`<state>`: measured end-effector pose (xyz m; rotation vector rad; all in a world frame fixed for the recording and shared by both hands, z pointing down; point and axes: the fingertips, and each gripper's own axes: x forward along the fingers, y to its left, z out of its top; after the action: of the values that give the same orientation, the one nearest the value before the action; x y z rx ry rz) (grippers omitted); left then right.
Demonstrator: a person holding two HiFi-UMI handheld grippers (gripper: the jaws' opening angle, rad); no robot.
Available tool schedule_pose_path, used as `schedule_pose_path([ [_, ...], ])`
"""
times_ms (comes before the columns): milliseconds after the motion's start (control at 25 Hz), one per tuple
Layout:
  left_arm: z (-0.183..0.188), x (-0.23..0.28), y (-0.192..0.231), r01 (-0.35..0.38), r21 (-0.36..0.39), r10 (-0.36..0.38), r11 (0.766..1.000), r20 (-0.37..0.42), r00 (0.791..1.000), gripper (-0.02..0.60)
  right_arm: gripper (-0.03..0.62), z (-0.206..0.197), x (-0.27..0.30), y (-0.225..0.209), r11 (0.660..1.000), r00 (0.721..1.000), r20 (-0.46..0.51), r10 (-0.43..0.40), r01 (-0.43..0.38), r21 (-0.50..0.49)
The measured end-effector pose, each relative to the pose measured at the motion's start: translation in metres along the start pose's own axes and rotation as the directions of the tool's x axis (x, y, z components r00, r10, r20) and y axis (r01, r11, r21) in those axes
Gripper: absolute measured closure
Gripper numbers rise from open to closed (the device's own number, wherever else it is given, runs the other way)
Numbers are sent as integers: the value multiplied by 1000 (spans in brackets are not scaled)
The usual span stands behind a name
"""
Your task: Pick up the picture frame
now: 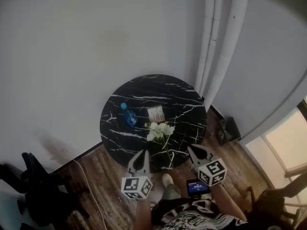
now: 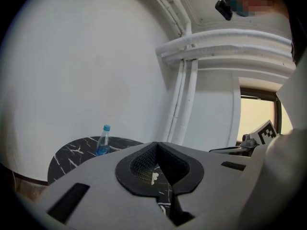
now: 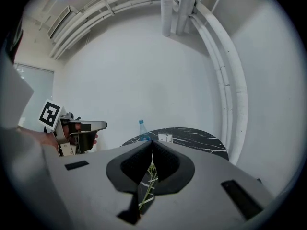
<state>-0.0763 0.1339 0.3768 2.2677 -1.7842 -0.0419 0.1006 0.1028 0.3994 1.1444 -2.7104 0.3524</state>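
A small pale picture frame (image 1: 156, 114) stands near the middle of the round black marble table (image 1: 182, 99); the right gripper view shows the picture frame (image 3: 165, 138) beyond the jaw tips. My left gripper (image 1: 143, 153) hovers at the table's near edge, jaws together and empty. My right gripper (image 1: 192, 150) hangs beside it on the right, also shut with nothing held. Both are well short of the frame. In the left gripper view the jaws hide the frame; the left gripper (image 2: 157, 144) points toward the table.
A blue water bottle (image 1: 128, 115) stands left of the frame, and white flowers (image 1: 159, 132) lie in front of it. White pipes (image 1: 223, 42) run down the wall behind the table. A dark chair (image 1: 38, 186) sits at the lower left on the wooden floor.
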Motion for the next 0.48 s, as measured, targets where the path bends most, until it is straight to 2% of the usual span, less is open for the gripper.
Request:
schedule_pose_path([
  [480, 22, 117, 72, 62, -28, -63, 998, -35, 997, 568, 576, 28, 114, -48, 998, 997, -44, -62, 62, 9],
])
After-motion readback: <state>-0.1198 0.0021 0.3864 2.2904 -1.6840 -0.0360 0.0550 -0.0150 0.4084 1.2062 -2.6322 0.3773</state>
